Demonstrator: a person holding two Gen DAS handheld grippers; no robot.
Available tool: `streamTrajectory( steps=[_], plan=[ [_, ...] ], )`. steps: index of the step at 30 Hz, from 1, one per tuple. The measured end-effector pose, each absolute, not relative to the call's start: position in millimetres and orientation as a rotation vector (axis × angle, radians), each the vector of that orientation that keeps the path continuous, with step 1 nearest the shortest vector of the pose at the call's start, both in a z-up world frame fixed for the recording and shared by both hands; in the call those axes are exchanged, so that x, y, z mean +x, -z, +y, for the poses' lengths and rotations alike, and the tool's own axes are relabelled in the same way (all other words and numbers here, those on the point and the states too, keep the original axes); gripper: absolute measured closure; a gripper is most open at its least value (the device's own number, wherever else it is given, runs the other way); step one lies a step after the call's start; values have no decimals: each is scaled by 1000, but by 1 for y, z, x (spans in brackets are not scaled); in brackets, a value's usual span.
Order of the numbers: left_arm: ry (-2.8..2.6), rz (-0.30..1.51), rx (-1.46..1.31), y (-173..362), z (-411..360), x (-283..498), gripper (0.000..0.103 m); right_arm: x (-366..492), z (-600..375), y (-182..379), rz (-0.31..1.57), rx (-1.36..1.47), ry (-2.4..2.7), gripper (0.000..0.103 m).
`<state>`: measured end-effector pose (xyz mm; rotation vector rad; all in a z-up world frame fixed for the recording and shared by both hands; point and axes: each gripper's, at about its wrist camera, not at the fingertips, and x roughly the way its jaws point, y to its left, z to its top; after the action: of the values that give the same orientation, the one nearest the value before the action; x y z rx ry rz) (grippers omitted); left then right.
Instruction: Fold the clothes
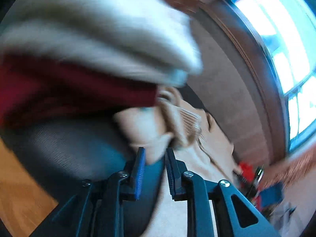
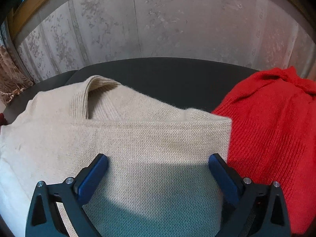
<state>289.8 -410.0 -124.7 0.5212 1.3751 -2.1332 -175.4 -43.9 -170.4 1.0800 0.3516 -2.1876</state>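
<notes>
Right tool spread wide, hovering over a folded cream V-neck sweater lying flat on the dark bench; red knit sweater touching its right edge. Left tool pinching a fold of beige knit garment (view heavily blurred), near a cream-and-maroon fabric stack.

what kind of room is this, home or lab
Most likely a room in a home. A patterned lace curtain hangs behind the dark table, a wood-framed window lets in daylight, and knit sweaters, one cream and one red, lie out for folding.
</notes>
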Motion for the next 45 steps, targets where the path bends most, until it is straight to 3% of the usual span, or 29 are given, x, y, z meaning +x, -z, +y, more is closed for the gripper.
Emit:
streamTrajectory(
  steps=[4, 8, 14, 17, 19, 21, 26, 33, 35, 36, 37, 39, 42, 45],
  plan=[
    [2176, 1393, 502, 121, -409, 282, 78, -174, -45, 170, 363, 1082, 2190, 0],
    [2194, 1360, 572, 120, -412, 240, 50, -173, -46, 169, 373, 1079, 2194, 0],
    [2217, 1307, 676, 120, -419, 179, 48, -173, -43, 167, 356, 1076, 2191, 0],
    [2145, 1364, 674, 133, -425, 179, 52, -174, -42, 167, 346, 1074, 2188, 0],
    [2132, 1382, 640, 135, -426, 181, 63, -174, -41, 166, 340, 1073, 2187, 0],
    [2137, 1374, 587, 132, -424, 185, 95, -174, -40, 166, 336, 1071, 2186, 0],
    [2201, 1348, 415, 105, -420, 200, 99, -174, -38, 164, 320, 1067, 2182, 0],
    [2512, 1129, 462, 43, -382, 153, 98, -173, -35, 162, 307, 1065, 2180, 0],
    [2492, 1173, 495, 45, -381, 151, 92, -173, -34, 161, 303, 1064, 2179, 0],
    [2479, 1191, 513, 46, -381, 150, 83, -173, -34, 160, 301, 1064, 2178, 0],
    [2407, 1110, 556, 50, -379, 156, 77, -173, -34, 160, 299, 1064, 2178, 0],
    [2260, 953, 634, 57, -375, 166, 56, -173, -32, 159, 292, 1063, 2176, 0],
    [2170, 727, 782, 77, -371, 156, 55, -174, -30, 158, 274, 1059, 2171, 0],
    [2191, 634, 854, 85, -368, 142, 51, -173, -29, 157, 266, 1059, 2169, 0]
  ],
)
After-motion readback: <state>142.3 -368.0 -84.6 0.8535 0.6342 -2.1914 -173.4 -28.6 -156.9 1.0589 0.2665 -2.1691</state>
